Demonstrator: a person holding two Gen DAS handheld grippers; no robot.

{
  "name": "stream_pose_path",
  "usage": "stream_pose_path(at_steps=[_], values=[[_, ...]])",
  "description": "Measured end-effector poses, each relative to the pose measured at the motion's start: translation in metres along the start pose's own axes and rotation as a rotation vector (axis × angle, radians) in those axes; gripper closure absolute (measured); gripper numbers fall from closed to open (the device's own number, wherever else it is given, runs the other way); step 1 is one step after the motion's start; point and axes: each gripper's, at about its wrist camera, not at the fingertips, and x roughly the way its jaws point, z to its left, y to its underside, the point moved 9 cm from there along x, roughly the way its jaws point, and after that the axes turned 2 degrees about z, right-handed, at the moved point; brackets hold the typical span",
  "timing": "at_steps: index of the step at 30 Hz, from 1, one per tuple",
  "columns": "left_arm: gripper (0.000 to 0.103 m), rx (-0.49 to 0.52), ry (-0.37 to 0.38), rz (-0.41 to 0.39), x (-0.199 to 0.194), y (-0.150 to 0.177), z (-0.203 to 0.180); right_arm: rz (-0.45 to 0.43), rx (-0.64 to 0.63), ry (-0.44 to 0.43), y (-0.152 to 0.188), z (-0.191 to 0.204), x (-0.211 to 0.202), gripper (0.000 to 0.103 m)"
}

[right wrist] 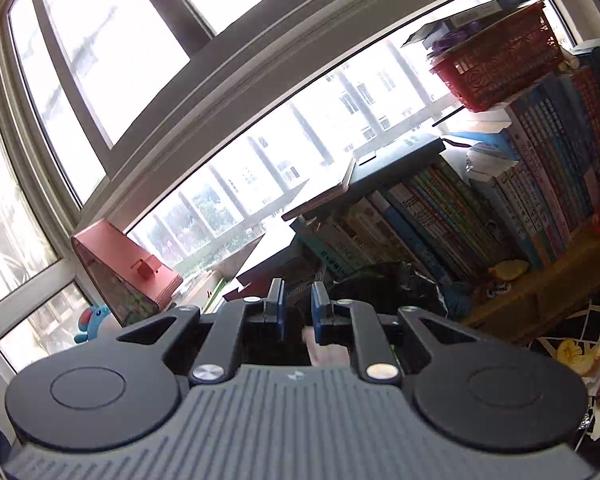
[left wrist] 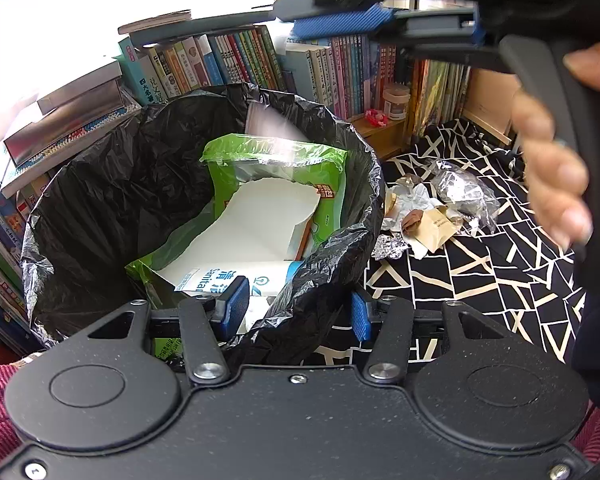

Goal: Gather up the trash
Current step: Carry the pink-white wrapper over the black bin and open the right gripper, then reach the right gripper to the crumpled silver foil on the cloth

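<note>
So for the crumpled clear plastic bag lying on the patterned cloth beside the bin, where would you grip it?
Probably the raised, bunched top of the clear plastic bag, coming down from above. It lies slumped on the cloth with paper scraps against its near side, so a low sideways approach would likely catch those.

I see a bed with a black and cream patterned cover (left wrist: 480, 280). On it stands a bin with a black bag (left wrist: 112, 200), and just beside the bin lies a pile of crumpled foil, plastic and brown paper (left wrist: 432, 208)
</note>
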Motion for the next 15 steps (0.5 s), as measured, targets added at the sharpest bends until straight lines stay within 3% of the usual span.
stream_pose_path(at_steps=[4,8,15], values=[[0.054,-0.001,0.002,0.001,0.000,0.000,0.001,0.065,-0.033,0.034,0.022,0.004,0.013,0.070],[0.054,-0.001,0.002,0.001,0.000,0.000,0.001,0.060,-0.040,0.080,0.026,-0.004,0.008,0.048],[0.054,0.001,0.000,0.001,-0.001,0.000,0.002,0.021,-0.019,0.204,0.019,-0.032,0.004,0.037]])
